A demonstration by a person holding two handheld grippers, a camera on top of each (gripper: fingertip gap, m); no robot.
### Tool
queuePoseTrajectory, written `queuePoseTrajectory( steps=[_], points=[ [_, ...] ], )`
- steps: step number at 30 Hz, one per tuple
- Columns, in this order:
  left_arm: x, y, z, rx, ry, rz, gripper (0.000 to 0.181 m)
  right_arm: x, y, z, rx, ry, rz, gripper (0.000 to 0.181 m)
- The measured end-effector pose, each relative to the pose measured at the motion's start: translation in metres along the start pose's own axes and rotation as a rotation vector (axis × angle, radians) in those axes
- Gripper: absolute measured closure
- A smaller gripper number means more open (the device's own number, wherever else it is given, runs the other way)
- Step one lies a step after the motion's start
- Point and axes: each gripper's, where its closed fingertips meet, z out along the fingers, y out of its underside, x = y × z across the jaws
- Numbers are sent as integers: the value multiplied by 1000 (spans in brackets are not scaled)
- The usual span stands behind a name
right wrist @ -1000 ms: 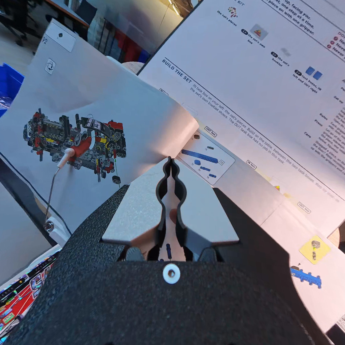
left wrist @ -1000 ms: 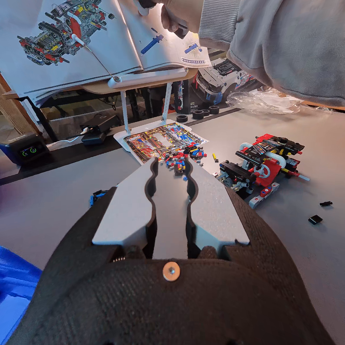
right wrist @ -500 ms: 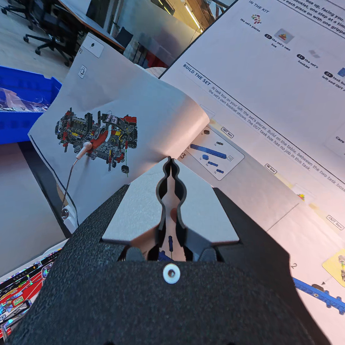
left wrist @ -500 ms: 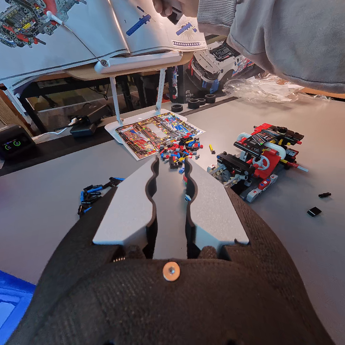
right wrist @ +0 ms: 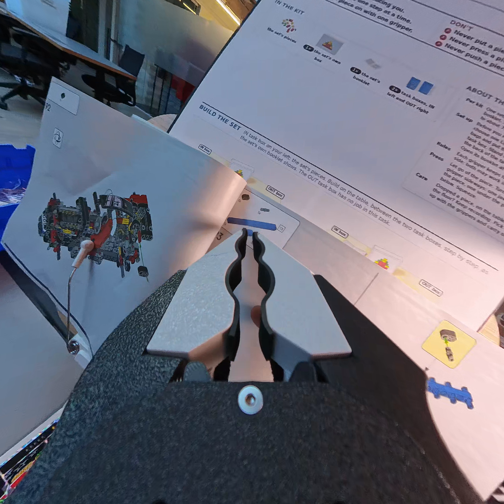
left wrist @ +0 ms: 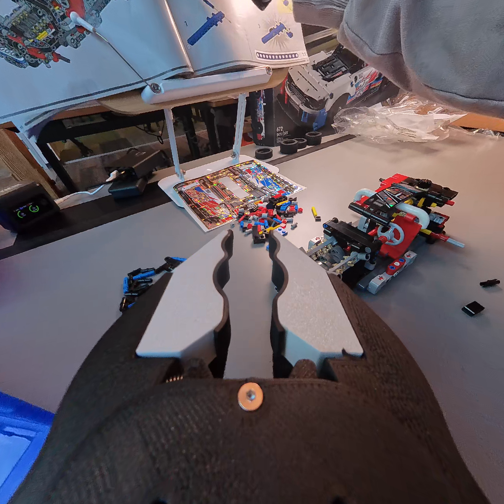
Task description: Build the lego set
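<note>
My left gripper (left wrist: 250,234) is open and empty, held above the grey table (left wrist: 81,313). It points at a pile of small loose lego pieces (left wrist: 268,215). The part-built red and black lego car (left wrist: 390,231) lies to its right. A cluster of blue and black pins (left wrist: 139,281) lies to its left. My right gripper (right wrist: 248,233) is almost closed, tips a sliver apart, with nothing seen between them. It is up against the open instruction booklet (right wrist: 109,191), near the fold. The booklet also shows on its stand in the left wrist view (left wrist: 136,35).
A shiny sticker sheet (left wrist: 231,188) lies on the stand's base. Two black pieces (left wrist: 473,308) lie at the right. Black tyres (left wrist: 289,146), the set's box (left wrist: 313,103) and a plastic bag (left wrist: 395,122) are at the back. A grey sleeve (left wrist: 436,54) hangs above. A blue bin (left wrist: 16,436) sits at left. The grippers' ends are close to 40 cm from one another.
My left gripper has drawn back from the pile, so the pins at its left have come into view. My right gripper has shifted over the booklet and its tips have parted slightly.
</note>
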Motion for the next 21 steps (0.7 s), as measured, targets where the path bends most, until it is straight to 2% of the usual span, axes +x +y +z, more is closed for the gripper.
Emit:
queuePoseTrajectory(
  steps=[4,9,13,16,21],
  points=[
    [-2,-8,-5,32,-18,11,160,-7,-3,-36,61,-57,42,181],
    [-10,-26,-16,92,-60,30,164,-45,17,-119,101,-192,49,180],
    [-46,-52,-42,176,-183,21,166,-68,61,-197,41,-249,93,179],
    [-80,-63,-65,203,-260,-38,163,-76,107,-254,-41,-262,112,178],
    [-138,-84,-120,166,-416,43,163,-63,178,-329,-141,-194,211,179]
  ],
)
